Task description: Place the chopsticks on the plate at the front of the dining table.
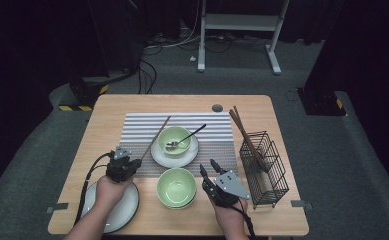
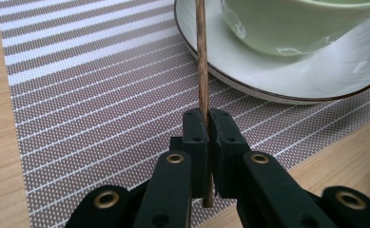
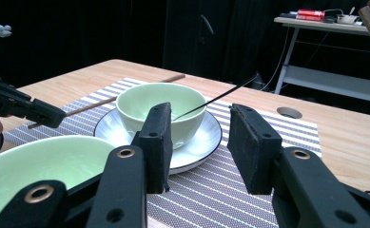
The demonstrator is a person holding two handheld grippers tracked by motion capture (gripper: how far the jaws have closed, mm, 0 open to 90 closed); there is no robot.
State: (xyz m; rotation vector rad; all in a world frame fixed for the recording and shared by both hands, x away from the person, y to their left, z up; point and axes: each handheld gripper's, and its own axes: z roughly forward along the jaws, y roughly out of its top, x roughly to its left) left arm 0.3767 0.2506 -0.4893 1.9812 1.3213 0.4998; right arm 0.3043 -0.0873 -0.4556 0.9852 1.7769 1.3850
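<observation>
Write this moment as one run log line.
left gripper: shut on chopstick | right gripper: open, empty | spoon: in far bowl

Both forearms are bare, with no sleeves. The left claw (image 1: 132,163) is matt black, with a black cable trailing from it in a loop. The right claw (image 1: 208,166) is black too and carries a grey three-cornered plate dotted with small dark screws, its own black cable running back from it. In the gripper views each jaw is a blocky black pad on a black link arm with brass-ringed rivet holes.
</observation>
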